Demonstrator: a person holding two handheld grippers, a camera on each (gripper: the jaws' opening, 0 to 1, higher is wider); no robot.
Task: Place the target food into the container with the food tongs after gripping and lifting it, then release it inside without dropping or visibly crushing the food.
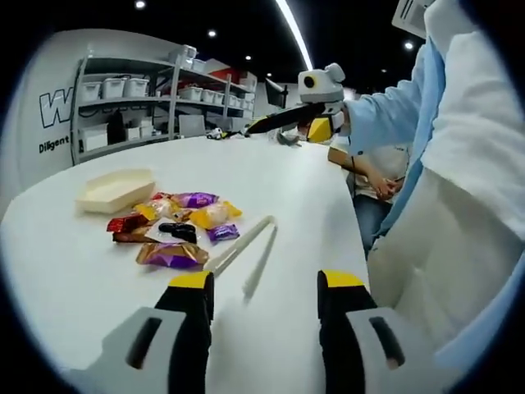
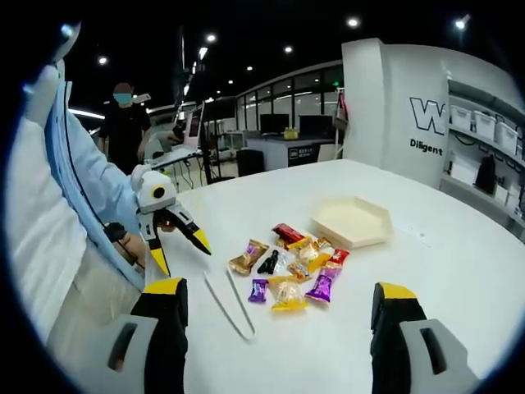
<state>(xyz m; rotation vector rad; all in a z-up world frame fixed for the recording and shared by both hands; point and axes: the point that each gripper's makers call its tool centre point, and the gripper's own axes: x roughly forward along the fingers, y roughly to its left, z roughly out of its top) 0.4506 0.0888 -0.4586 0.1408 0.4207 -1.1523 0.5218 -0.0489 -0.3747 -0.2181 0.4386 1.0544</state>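
Observation:
White plastic food tongs [image 1: 246, 250] [image 2: 230, 304] lie flat on the white table, untouched. Beside them sits a loose pile of several wrapped candies [image 1: 176, 226] [image 2: 291, 263] in purple, gold, red, yellow and black. A cream hexagonal tray [image 1: 116, 189] [image 2: 353, 222] stands empty just beyond the pile. My left gripper [image 1: 266, 283] [image 2: 184, 258] hovers open, short of the tongs, holding nothing. My right gripper [image 2: 280, 289] is open too, with the candies ahead of its jaws; in the left gripper view it [image 1: 283, 131] hangs over the table's far edge.
The round white table [image 1: 271, 180] [image 2: 459, 271] has bare room around the pile. Metal shelves with white bins [image 1: 139, 98] stand behind it. A person's light-blue sleeve [image 1: 385, 115] and white coat [image 2: 49, 238] are close. A masked person [image 2: 125, 123] stands further back near desks.

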